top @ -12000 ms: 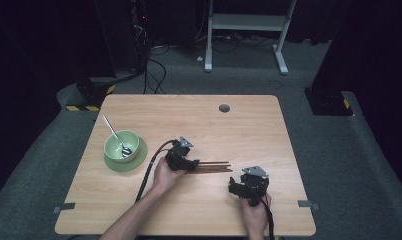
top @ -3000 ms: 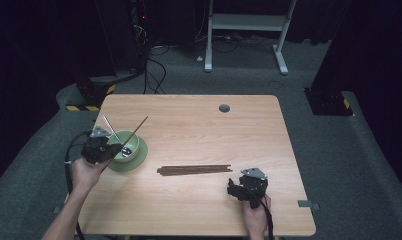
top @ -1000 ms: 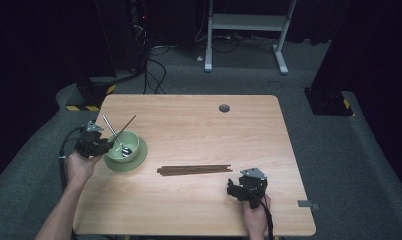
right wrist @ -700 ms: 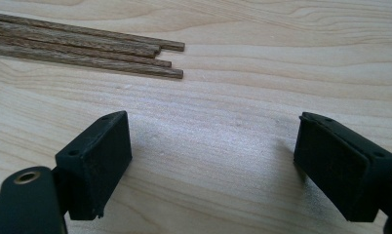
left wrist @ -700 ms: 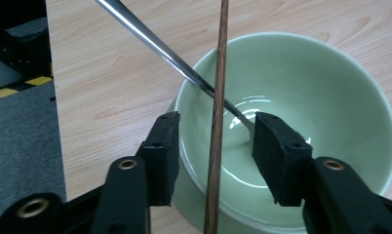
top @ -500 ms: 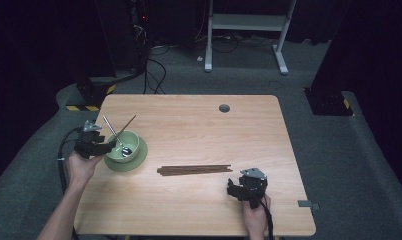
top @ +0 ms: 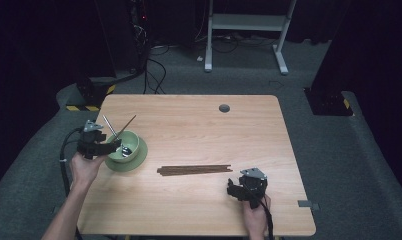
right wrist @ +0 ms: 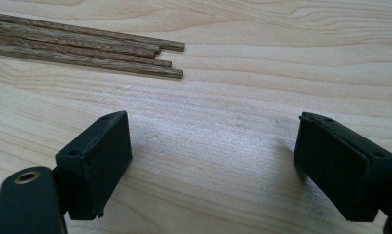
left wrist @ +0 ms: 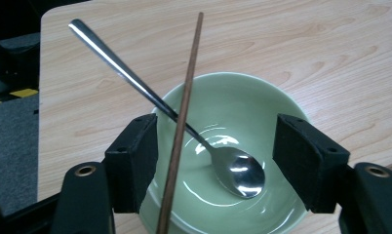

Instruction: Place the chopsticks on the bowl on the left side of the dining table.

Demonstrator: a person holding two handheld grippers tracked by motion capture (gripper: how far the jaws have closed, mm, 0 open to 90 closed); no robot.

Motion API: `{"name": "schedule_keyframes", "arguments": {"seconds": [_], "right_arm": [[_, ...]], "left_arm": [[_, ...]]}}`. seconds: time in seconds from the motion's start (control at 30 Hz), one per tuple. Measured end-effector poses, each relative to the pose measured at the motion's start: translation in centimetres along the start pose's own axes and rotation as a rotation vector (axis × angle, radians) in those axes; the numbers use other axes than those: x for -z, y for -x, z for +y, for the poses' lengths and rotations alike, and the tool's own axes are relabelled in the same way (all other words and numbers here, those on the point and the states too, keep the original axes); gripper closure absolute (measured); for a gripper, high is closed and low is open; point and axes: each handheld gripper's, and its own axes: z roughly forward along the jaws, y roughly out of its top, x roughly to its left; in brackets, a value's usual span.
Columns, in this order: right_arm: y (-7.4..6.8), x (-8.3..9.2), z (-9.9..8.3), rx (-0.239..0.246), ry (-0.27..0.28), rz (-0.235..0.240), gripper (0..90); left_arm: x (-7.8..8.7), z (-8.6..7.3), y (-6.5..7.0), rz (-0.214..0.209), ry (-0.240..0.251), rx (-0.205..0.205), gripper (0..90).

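Presently, a thin brown wooden chopstick (left wrist: 180,122) is seen leaning in the pale green glazed bowl (left wrist: 262,102), crossing the handle of a polished steel spoon (left wrist: 194,139) whose scoop lies on the bowl floor. The bowl stands on a matching green saucer (top: 140,154) near the left edge of the light wooden table (top: 199,125). The jaws of the left gripper (left wrist: 216,146) have just been opening and now stand spread; the chopstick lies between them, close against the left-hand pad as seen in the left gripper view, and no pinch is judged to remain. Whether that pad grazes the stick cannot be told.

Risk, as judged: if the gripper is drawn back while the stick rests against a pad, the chopstick could be dragged over the rim and tipped onto the table, or the spoon could be levered out with it. A knock on the rim could also slide the bowl on its saucer.

The right gripper (right wrist: 213,165) is held low over bare table with its jaws wide apart and nothing between them; the remaining bundle of dark wooden chopsticks (right wrist: 82,51) lies just ahead, untouched.
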Motion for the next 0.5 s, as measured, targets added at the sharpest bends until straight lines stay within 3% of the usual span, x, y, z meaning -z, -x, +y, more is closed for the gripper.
{"name": "schedule_keyframes", "arguments": {"seconds": [0.27, 0.5], "right_arm": [[0.0, 0.0, 0.0, 0.0, 0.0, 0.001, 13.4], [0.0, 0.0, 0.0, 0.0, 0.0, 0.0, 13.4]], "left_arm": [[-0.1, 0.5, 1.5, -0.071, 0.04, 0.014, 30.5], [-0.3, 0.7, 2.6, -0.101, 0.058, 0.009, 29.9]]}}
